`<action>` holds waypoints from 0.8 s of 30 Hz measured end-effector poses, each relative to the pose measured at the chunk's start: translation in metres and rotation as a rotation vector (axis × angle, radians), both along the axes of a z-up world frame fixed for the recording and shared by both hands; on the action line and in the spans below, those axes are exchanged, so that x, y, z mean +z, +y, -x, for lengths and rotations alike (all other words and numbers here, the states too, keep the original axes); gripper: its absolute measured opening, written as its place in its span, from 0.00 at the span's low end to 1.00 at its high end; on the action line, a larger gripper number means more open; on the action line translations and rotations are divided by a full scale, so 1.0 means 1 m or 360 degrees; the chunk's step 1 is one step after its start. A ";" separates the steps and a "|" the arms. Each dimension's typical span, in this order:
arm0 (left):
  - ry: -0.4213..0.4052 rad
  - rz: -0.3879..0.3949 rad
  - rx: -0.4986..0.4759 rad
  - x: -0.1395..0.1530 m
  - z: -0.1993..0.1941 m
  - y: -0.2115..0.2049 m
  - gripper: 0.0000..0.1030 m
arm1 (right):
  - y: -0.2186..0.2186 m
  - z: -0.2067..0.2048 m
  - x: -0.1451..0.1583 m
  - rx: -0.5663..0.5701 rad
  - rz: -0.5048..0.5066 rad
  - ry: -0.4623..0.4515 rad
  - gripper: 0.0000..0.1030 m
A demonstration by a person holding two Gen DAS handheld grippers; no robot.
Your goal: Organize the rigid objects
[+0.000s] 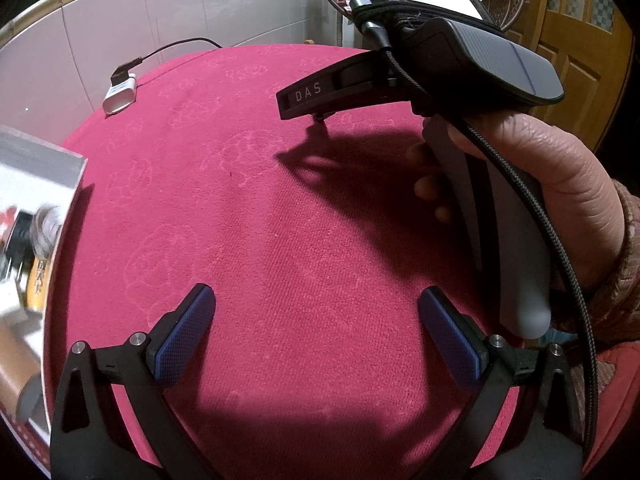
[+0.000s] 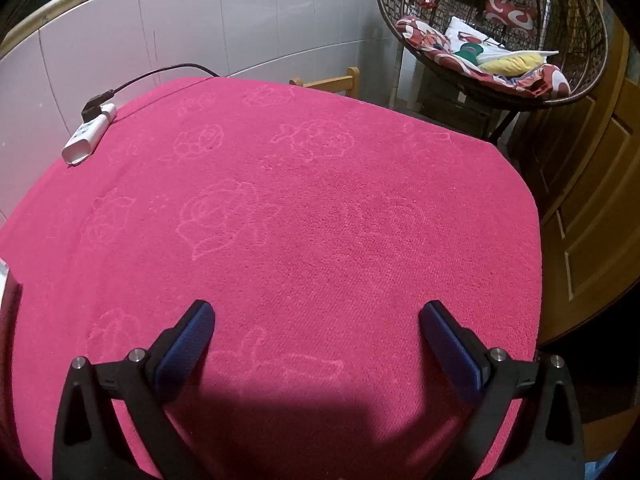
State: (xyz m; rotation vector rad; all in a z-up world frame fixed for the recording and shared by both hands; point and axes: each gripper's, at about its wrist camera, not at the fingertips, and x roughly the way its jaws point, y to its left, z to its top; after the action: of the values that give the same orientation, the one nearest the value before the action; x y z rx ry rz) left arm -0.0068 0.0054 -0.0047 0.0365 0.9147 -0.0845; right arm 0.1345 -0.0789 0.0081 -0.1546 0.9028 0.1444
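nothing of the task appears to have been done yet, as far as can be judged: the red cloth (image 2: 320, 220) ahead of both tools is bare of anything to sort, and no object is held. the likely things to be organized are seen only in the left wrist view, at the far left of the left gripper (image 1: 316, 312): a white box (image 1: 36, 184) with blurred items inside it, among them something yellow and something dark, none of which can be told apart clearly. whether they are to be taken out or the box is the destination cannot be told. in the right wrist view only a sliver of that box is caught at the left edge. so picking, moving and placing all seem to be left.

the left gripper is held spread wide, its blue pads (image 1: 184, 332) well apart and nothing between them; it is pointed steeply down at the cloth. the right gripper (image 2: 316, 320) is likewise wide open and empty, tilted down over bare cloth. in the left wrist view the right tool's body is seen up and to the right of the left gripper, gripped by a hand (image 1: 540, 184) wrapped around its grey handle, with a braided cable running down past the wrist.

far ahead and to the left of both tools, a white power strip (image 2: 90, 136) with a black plug lies at the cloth's far edge, apart from everything.
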 end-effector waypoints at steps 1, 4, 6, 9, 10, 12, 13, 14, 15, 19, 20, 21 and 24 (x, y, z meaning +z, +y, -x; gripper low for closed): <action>0.0000 0.0001 0.0000 0.000 0.000 0.000 1.00 | 0.001 0.000 0.000 0.0000 0.0000 0.0000 1.00; 0.0000 0.0000 0.0000 0.000 0.000 0.000 1.00 | 0.000 0.000 0.000 0.0000 0.0000 0.0000 1.00; 0.0000 0.0000 0.0000 0.000 0.000 0.000 1.00 | 0.000 0.000 0.000 0.0000 0.0001 0.0000 1.00; 0.0000 0.0000 0.0000 0.000 0.000 0.000 1.00 | 0.000 0.001 0.000 0.0000 0.0002 0.0000 1.00; 0.0000 0.0000 0.0000 0.000 0.000 0.000 1.00 | -0.001 0.001 0.000 0.0000 0.0002 0.0000 1.00; 0.0001 0.0000 0.0000 0.000 0.000 0.000 1.00 | 0.002 0.001 0.000 0.0000 0.0001 -0.0001 1.00; 0.0000 -0.0001 0.0000 0.000 0.000 0.000 1.00 | 0.003 0.001 0.000 0.0000 0.0002 0.0000 1.00; 0.0001 -0.0002 -0.0001 0.000 0.000 0.000 1.00 | 0.003 0.002 0.000 0.0000 0.0002 -0.0001 1.00; 0.0000 -0.0001 -0.0001 0.000 0.000 0.000 1.00 | 0.004 0.002 0.001 0.0000 0.0002 -0.0001 1.00; 0.0002 -0.0002 -0.0002 0.000 0.000 0.000 1.00 | 0.000 0.001 0.000 0.0000 -0.0001 0.0003 1.00; 0.0002 -0.0002 -0.0002 0.000 0.000 0.000 1.00 | -0.001 0.001 0.000 0.0000 -0.0001 0.0002 1.00; 0.0001 -0.0003 -0.0002 0.000 0.000 0.000 1.00 | 0.000 0.001 0.000 0.0000 -0.0001 0.0005 1.00; 0.0001 -0.0003 -0.0002 0.000 -0.001 0.000 1.00 | 0.000 0.001 0.000 0.0000 0.0001 0.0003 1.00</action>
State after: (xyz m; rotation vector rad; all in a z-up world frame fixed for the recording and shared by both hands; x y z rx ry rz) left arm -0.0061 0.0055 -0.0047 0.0388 0.9157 -0.0852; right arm 0.1336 -0.0784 0.0080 -0.1549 0.9047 0.1442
